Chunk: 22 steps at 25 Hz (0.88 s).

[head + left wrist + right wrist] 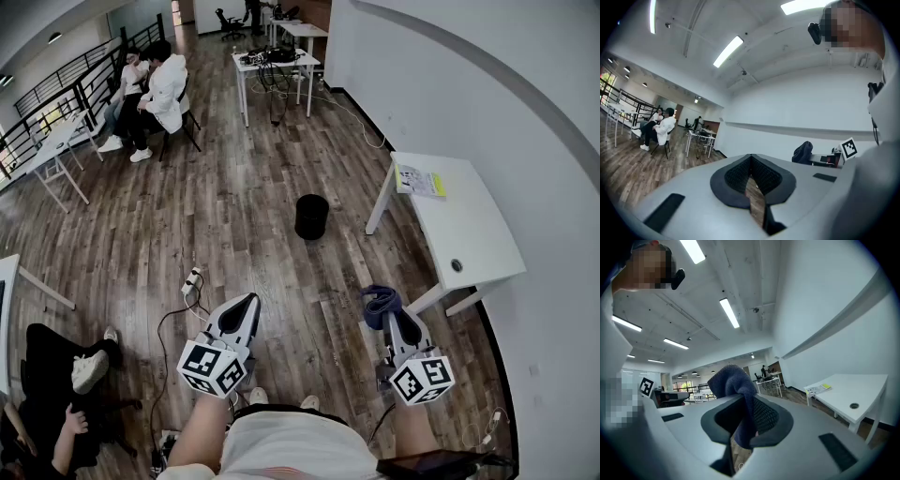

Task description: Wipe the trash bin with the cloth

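right tongs (401,323) pinch a bunched dark blue cloth (379,302); left tongs (246,305) pressed together, empty. round black trash bin (311,216) stands well ahead on wood floor (234,234), untouched; all wiping left.

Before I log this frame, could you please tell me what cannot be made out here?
Trash bin: small and distant in the head view, its contents unreadable; absent from both gripper views.
Cloth: bunched in the right gripper's jaws, so its full shape is hidden.
Paper on the table: print too small.
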Tool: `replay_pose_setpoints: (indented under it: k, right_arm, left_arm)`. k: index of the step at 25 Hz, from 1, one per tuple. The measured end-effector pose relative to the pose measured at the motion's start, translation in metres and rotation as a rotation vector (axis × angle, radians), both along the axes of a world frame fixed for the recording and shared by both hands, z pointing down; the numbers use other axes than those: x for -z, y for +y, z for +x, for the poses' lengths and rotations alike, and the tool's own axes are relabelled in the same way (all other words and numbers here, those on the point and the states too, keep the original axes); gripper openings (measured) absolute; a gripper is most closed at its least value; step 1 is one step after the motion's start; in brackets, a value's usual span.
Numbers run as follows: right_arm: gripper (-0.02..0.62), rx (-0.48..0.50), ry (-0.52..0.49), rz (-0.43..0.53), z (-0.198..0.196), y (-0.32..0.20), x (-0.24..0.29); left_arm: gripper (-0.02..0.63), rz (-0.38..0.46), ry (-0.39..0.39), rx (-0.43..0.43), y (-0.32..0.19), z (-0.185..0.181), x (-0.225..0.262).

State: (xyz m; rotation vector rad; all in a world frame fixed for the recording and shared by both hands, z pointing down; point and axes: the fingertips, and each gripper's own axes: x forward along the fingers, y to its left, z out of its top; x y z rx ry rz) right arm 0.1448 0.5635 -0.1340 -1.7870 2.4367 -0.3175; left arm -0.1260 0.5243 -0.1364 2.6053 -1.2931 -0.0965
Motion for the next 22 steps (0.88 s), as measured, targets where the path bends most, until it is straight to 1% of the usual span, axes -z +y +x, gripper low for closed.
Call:
replay_pose_setpoints:
  k: [4, 9, 15, 22]
  right_arm:
    - [0.046, -0.009, -0.009, -0.016, 0.024, -0.004, -0.008]
    - [0.044, 0.015, -0.010, -0.034, 0.029, -0.014, -0.019]
    - [0.046, 0.008, -0.011, -0.033, 0.035, -0.048, -0.023]
    - [0.046, 0.000, 0.005, -0.032, 0.027, -0.098, -0.022]
  left_arm:
    - [0.011, 0.010, -0.020, -0.007, 0.002, 0.023, -0.001]
    - [0.011, -0.009, -0.025, 0.010, -0.010, 0.029, -0.010]
    - [0.011, -0.021, -0.021, -0.010, -0.048, 0.041, -0.018]
    - [0.011, -0.017, 0.003, -0.037, -0.111, 0.041, -0.018]
